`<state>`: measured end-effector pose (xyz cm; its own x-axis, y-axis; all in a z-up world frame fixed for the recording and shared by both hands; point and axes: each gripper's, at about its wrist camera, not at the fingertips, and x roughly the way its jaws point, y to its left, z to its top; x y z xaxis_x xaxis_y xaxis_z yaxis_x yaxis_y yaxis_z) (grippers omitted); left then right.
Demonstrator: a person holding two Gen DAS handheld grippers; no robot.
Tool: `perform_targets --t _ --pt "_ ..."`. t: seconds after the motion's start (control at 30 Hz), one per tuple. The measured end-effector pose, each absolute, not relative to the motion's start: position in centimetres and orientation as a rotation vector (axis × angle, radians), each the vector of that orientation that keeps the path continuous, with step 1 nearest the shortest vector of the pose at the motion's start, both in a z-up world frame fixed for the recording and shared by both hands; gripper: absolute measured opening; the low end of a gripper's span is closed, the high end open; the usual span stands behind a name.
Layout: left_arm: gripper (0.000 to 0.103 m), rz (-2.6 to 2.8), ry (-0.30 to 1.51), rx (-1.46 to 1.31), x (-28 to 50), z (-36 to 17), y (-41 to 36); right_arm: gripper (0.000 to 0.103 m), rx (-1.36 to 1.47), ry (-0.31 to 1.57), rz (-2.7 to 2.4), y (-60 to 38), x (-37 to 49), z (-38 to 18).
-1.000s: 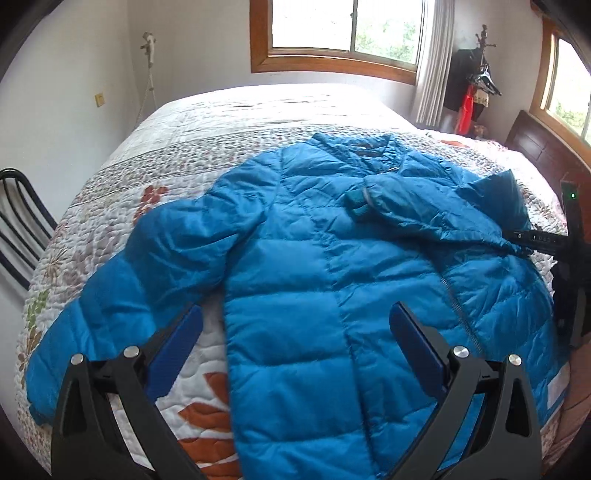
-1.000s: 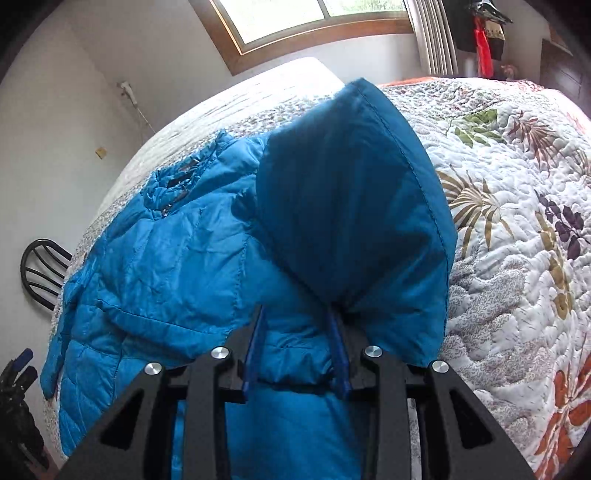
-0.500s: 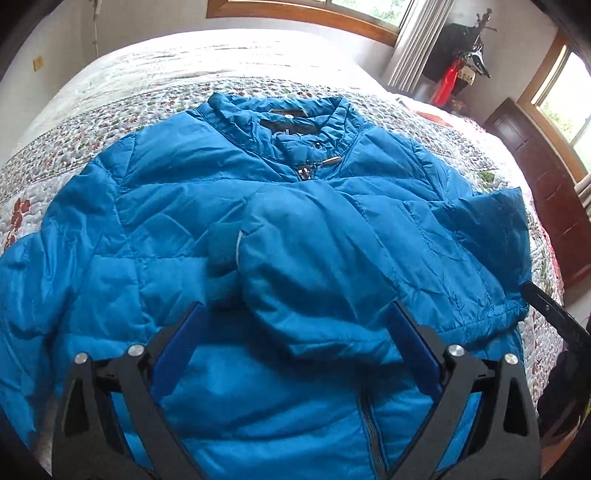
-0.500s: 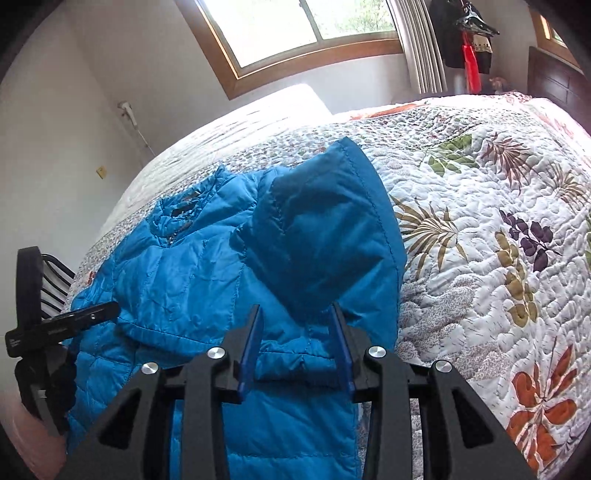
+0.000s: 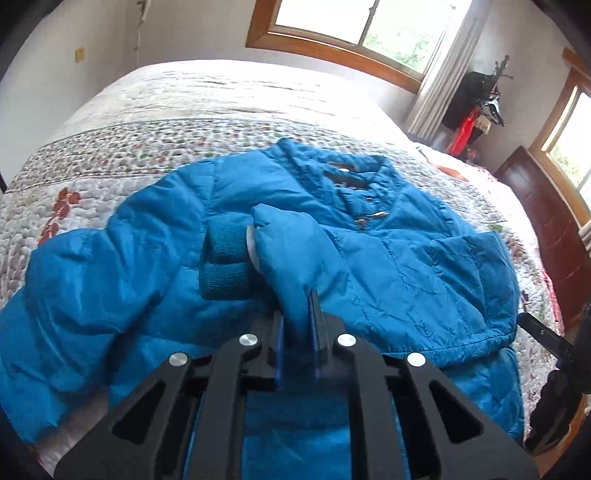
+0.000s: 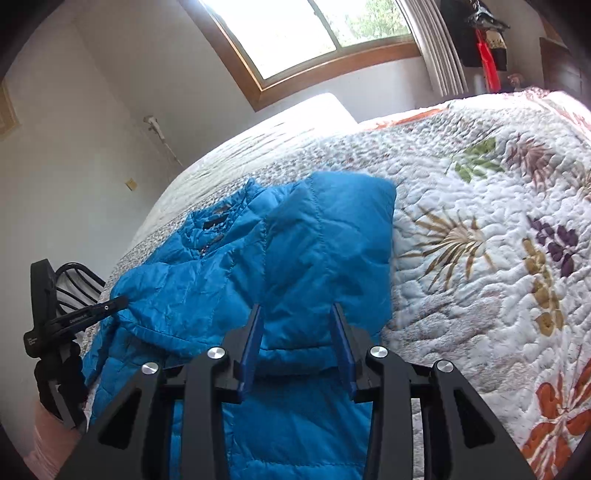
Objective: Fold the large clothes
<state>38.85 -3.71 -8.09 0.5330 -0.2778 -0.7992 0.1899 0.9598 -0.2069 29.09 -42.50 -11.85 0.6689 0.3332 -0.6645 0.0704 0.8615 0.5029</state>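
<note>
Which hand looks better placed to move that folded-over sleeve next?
Left. The left gripper is closing its fingers on the sleeve lying across the blue jacket. The right gripper sits apart, at the jacket's folded shoulder edge.

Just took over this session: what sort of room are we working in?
Most likely a home bedroom: the blue jacket lies on a large bed under a floral quilt, below a wood-framed window with a curtain.

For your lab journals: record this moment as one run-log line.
left tool: closing on folded sleeve | right tool: astride folded jacket edge, grip unclear | surface: quilted bed
</note>
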Motion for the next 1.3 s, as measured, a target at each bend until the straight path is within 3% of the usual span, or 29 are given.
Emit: perform_targets --t 0.1,0.13,0.3,0.4,0.57,0.73,1.03,1.3 --pt "0.021 -0.235 1.036 -0.09 40.3 -10.6 -2.2 0.036 0.548 0.896 0.165 -42.2 30.5 -14.0" --pt "0.029 -0.229 1.053 -0.09 40.7 -11.4 -2.0 0.036 0.539 0.907 0.164 -42.0 30.8 -14.5" --pt "0.039 -0.221 1.032 -0.049 40.6 -11.5 -2.1 0.036 0.512 0.904 0.154 -41.6 30.6 -14.4" --pt "0.043 -0.194 0.988 -0.054 39.0 -9.7 -1.3 0.038 0.464 0.879 0.127 -41.1 29.6 -12.1" --pt "0.063 -0.208 0.825 0.014 36.0 -5.2 -2.2 0.043 0.363 0.809 0.08 -40.5 30.3 -6.7" --pt "0.065 -0.248 0.83 0.032 37.7 -5.1 -5.3 0.043 0.339 0.848 -0.018 -41.7 35.2 -7.3" --pt "0.065 -0.225 0.942 0.083 42.6 -12.0 -6.7 0.042 0.373 0.956 -0.056 -43.3 39.3 -14.8" --pt "0.066 -0.217 0.897 0.034 40.8 -9.6 -5.9 0.044 0.349 0.92 -0.037 -42.4 37.0 -11.6"
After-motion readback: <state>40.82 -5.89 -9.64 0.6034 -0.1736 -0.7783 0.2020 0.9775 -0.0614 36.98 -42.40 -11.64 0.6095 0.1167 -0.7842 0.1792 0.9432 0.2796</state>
